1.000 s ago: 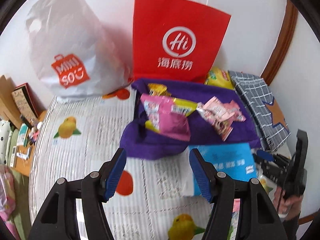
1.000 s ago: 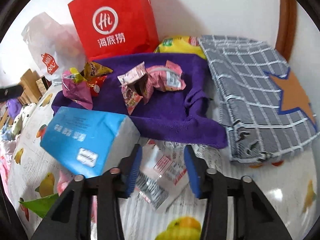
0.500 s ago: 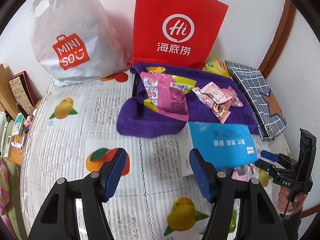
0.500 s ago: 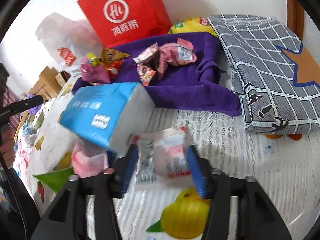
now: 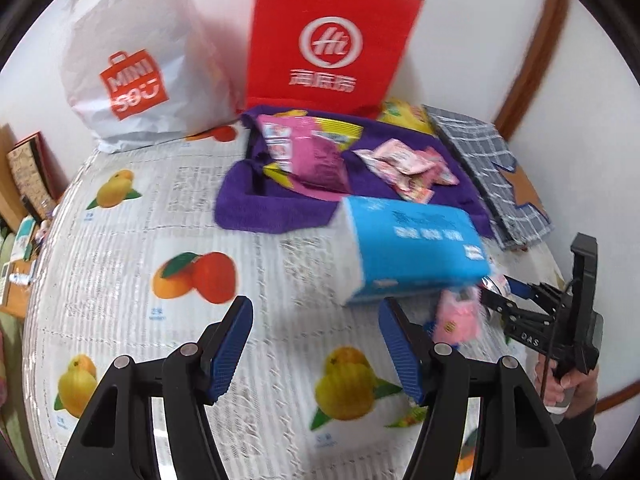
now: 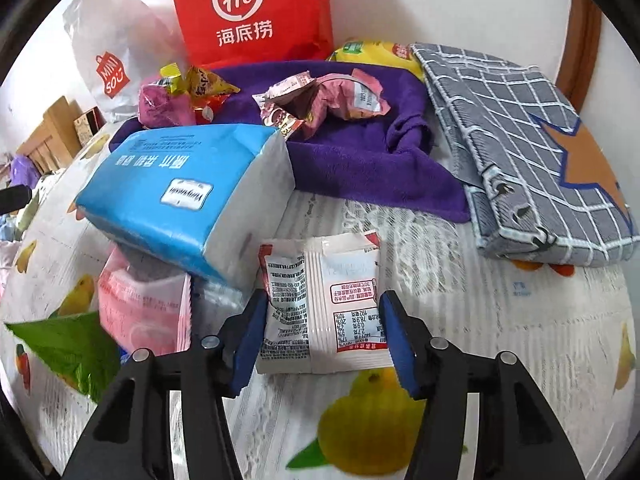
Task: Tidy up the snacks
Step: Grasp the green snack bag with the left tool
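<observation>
both tongs over fruit-print tablecloth point(image 5: 168, 208): left gripper point(image 5: 316, 352) agape, right gripper point(image 6: 322, 338) just closing round white sachet point(image 6: 320, 304).

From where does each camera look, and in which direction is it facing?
Left wrist: sits on the left gripper, looking down and forward over the table toward the red bag; its two empty fingers show, plus the right gripper and a hand at far right.
Right wrist: sits on the right gripper, looking down at a white packet between its fingers, jaws just closing on it.
Shared: red bag, blue tissue pack, purple cloth, checked cloth.
</observation>
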`<action>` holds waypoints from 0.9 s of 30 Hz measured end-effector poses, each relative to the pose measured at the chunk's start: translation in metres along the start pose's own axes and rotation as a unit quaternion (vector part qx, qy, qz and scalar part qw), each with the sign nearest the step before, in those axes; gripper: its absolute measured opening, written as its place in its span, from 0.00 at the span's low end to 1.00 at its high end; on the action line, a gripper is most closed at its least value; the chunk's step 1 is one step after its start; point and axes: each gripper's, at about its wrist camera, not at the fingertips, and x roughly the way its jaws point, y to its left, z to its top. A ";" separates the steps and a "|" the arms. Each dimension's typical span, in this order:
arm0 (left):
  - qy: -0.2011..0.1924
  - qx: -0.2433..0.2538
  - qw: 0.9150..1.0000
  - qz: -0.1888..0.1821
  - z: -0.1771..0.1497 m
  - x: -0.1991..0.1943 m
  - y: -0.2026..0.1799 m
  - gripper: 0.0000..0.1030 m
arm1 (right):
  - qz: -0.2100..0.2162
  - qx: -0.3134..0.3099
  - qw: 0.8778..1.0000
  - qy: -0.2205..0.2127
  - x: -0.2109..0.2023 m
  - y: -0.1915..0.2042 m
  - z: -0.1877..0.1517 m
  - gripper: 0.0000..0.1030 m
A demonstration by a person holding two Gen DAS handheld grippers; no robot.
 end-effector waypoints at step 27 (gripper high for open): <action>0.052 0.105 0.992 -0.048 -0.071 0.040 -0.087 0.39 | -0.058 0.036 0.997 -0.033 -0.029 -0.010 -0.056 0.55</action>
